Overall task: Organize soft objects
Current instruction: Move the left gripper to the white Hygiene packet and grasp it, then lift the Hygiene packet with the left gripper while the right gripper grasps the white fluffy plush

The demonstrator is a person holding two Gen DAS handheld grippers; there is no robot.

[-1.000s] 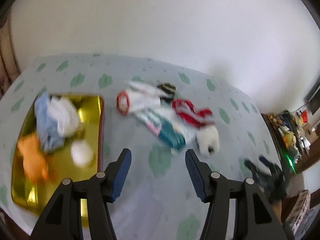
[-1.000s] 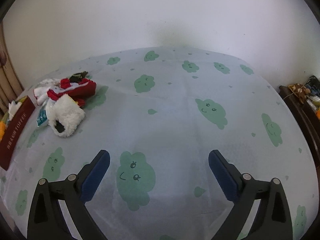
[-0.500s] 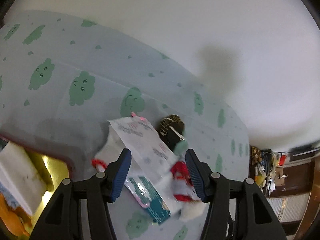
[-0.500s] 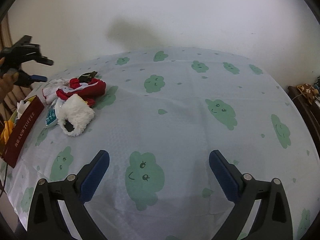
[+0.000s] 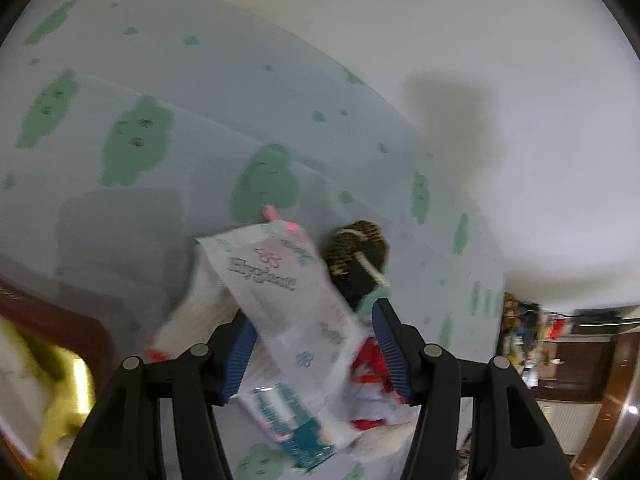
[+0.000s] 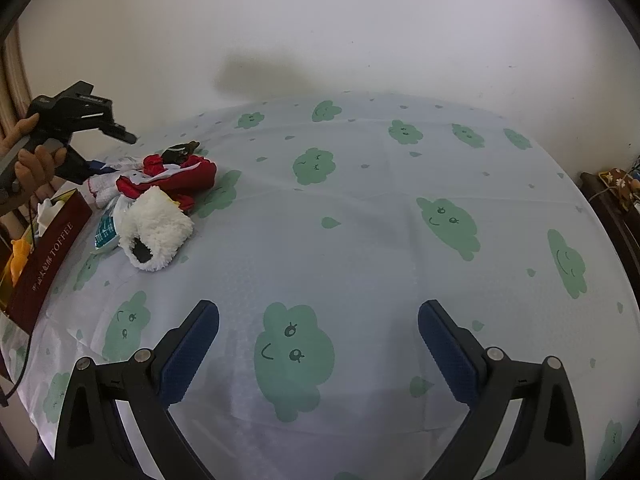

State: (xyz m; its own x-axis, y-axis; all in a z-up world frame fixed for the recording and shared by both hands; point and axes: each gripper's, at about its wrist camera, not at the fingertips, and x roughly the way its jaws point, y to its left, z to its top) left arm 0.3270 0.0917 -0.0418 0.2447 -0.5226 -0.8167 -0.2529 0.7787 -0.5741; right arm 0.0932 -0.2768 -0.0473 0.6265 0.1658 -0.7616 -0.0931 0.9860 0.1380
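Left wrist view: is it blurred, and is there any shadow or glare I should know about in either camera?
Left wrist view: motion-smeared, tissue pack print barely legible, gold box glaring. Right wrist view: sharp, with a soft shadow on the wall; fisheye bends both.

1. I see a pale sheet (image 6: 360, 240) printed with green smiling clouds, spread wide.
2. Behind it stands a plain white wall (image 6: 320, 20).
3. Dark wooden furniture (image 5: 580, 364) with blurred clutter sits at the far right edge of my left view.

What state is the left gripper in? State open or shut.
Open. Left gripper straddles the white tissue packet; blue pads stand apart, not pressing it.
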